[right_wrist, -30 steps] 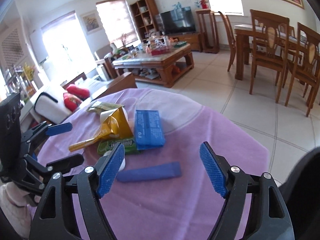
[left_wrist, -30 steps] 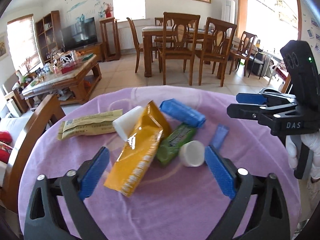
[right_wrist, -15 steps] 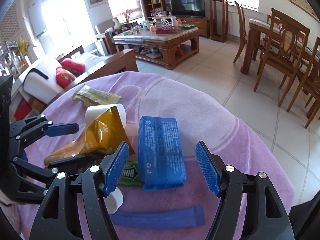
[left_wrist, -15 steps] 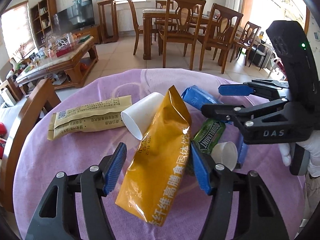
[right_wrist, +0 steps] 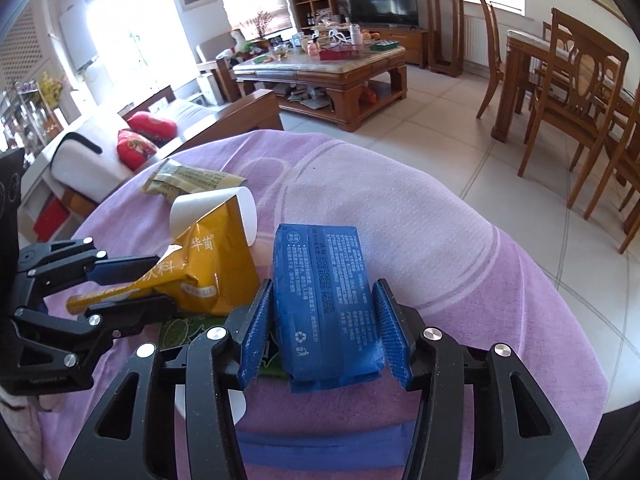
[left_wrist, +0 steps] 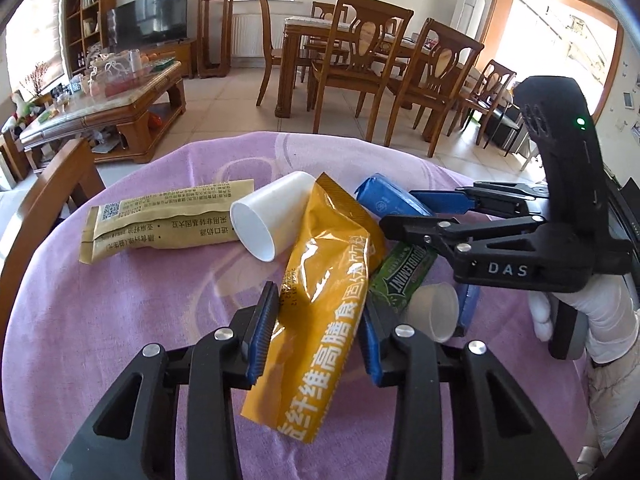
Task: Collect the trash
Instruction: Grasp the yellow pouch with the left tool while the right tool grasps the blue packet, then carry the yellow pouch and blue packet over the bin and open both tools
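Behind your table (left_wrist: 120, 320) the room stretched wide: dining chairs (left_wrist: 360, 60) filled the upper centre of the left wrist view and a coffee table (left_wrist: 100, 104) the upper left, with bare tile floor (right_wrist: 460, 128) between them. Your round table, under a purple cloth (right_wrist: 400, 220), had open cloth along its far rim and down the right of the right wrist view, so that edge stayed free for moving.

Your left gripper (left_wrist: 316, 328) sat at the bottom centre of its view; its jaws had just been closing and stood on either side of the yellow pouch (left_wrist: 324, 312), at or very near its edges. Your right gripper (right_wrist: 326, 328) had also just been closing, its pads hard against the sides of the blue packet (right_wrist: 324, 300).

You had a tan sachet (left_wrist: 168, 220) lying at left near the rim, a white cup (left_wrist: 272, 216) on its side touching the pouch, a green gum wrapper (left_wrist: 404, 276) partly under the pouch, a smaller white cup (left_wrist: 434, 312) beside it, and a purple strip (right_wrist: 320, 448) along the bottom of the right wrist view. Your gloved hand (left_wrist: 600, 320) showed at the right edge.
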{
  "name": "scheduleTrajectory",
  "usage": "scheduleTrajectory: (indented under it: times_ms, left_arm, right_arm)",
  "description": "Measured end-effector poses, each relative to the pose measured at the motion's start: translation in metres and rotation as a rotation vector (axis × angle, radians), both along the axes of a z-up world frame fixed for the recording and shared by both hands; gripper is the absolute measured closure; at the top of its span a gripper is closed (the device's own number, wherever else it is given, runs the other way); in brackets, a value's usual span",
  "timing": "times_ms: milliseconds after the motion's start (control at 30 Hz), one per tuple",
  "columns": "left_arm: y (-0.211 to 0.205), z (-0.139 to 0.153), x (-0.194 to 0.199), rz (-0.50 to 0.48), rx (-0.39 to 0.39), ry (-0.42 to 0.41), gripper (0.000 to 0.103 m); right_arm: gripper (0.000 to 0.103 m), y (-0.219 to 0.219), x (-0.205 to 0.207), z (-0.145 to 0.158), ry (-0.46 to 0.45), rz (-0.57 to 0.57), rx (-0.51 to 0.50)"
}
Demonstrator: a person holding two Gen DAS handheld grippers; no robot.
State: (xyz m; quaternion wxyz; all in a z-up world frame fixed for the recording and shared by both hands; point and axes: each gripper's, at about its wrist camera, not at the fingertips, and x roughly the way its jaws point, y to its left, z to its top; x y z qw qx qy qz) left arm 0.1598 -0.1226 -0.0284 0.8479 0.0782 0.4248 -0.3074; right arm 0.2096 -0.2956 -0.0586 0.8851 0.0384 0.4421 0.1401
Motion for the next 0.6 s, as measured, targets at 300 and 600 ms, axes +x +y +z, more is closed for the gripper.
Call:
scheduleTrajectory:
  times_ms: [300, 600]
  left_arm:
    - [0.007, 0.001, -0.007, 0.025, -0.022, -0.025, 0.083]
    - [0.02, 0.009, -0.028, 0.042, -0.049, -0.038, 0.091]
  right_arm:
    - [0.063, 0.005, -0.005, 0.002, -0.012, -0.012, 0.014]
    - [0.064, -0.013, -0.041, 0.029, -0.085, -0.03, 0.114]
